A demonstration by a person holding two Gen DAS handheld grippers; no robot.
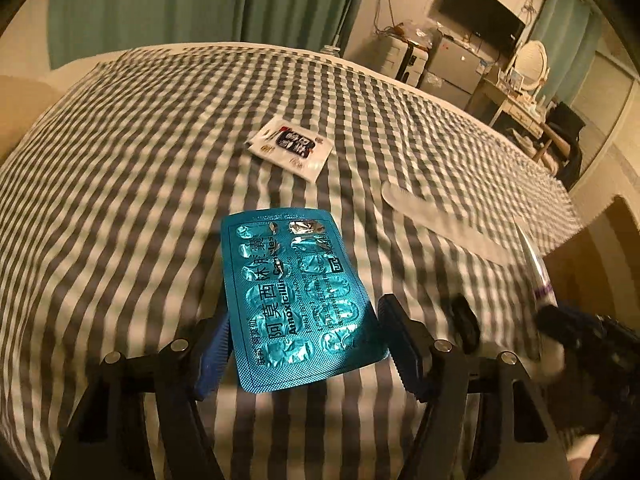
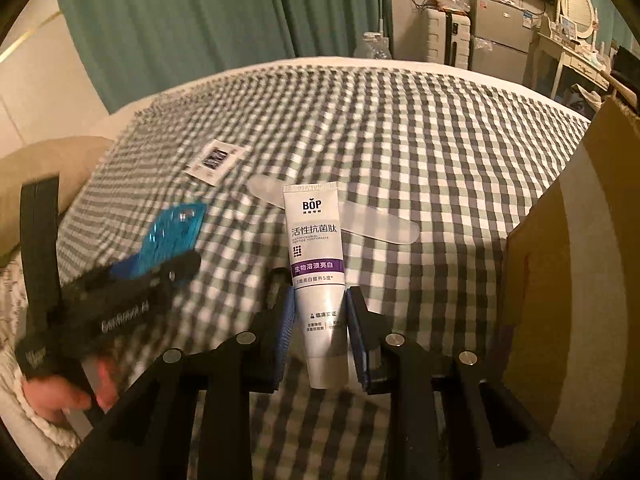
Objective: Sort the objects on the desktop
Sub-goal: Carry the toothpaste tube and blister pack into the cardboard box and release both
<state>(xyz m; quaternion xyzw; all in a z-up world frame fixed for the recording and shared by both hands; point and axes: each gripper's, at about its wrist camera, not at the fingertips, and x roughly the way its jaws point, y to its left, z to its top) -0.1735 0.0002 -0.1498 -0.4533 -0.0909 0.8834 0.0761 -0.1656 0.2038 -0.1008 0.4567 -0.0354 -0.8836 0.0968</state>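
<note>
A: Gingham cloth (image 2: 400,128), grey and white, covered the whole surface; teal curtains (image 2: 200,20) hung behind it.

B: Landmark: translucent comb (image 2: 380,220). White sachet (image 1: 289,148) lay beyond it, cardboard box (image 2: 568,280) well to its right.

A: Left gripper (image 1: 308,340)?

B: Jaws spread; blue blister pack (image 1: 298,300) sat between them, touching the left pad only, near the comb.

A: Right gripper (image 2: 318,336)?

B: Clamped on white toothpaste tube (image 2: 316,264), lifted, overlapping the comb in view.
</note>
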